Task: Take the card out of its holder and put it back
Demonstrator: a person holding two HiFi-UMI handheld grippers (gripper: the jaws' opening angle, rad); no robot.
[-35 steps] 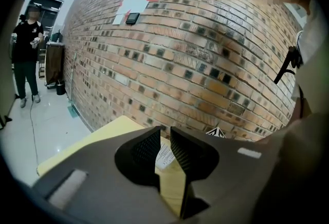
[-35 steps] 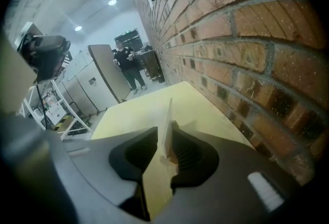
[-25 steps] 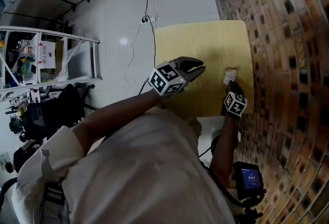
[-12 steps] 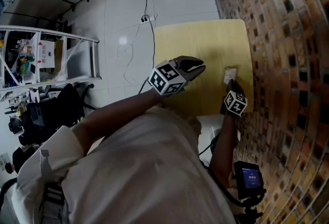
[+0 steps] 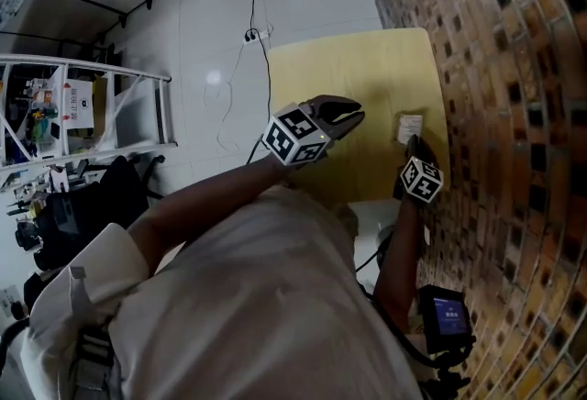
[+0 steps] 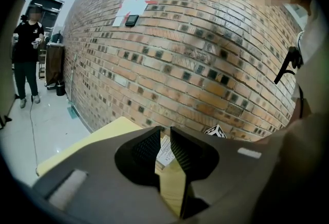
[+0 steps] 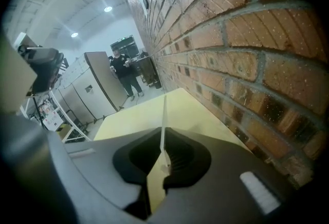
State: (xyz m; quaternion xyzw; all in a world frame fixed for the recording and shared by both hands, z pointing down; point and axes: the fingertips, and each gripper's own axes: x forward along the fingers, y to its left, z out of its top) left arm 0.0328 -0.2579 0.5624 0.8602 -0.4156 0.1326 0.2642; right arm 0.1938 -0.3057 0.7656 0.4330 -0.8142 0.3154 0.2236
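Note:
A small white card (image 5: 409, 127) stands near the right edge of the yellow table (image 5: 339, 77), close to the brick wall. My right gripper (image 5: 410, 144) is shut on the card. In the right gripper view the card (image 7: 163, 112) shows edge-on, a thin upright strip pinched between the pads (image 7: 172, 159), whose jaws have just closed on it. I cannot make out the holder apart from the card. My left gripper (image 5: 354, 118) hovers over the table's middle, left of the card. Its jaws (image 6: 165, 138) stand a narrow gap apart with nothing in them, and the card (image 6: 165, 152) shows beyond that gap.
The brick wall (image 5: 495, 68) runs along the table's right side. A white rack (image 5: 83, 105) and a cable (image 5: 249, 31) are on the tiled floor at the left. A small screen on a stand (image 5: 444, 314) sits behind my right arm. A person (image 6: 25, 48) stands far off.
The right gripper has edged upward with the card between its jaws. The left gripper has stayed where it was.

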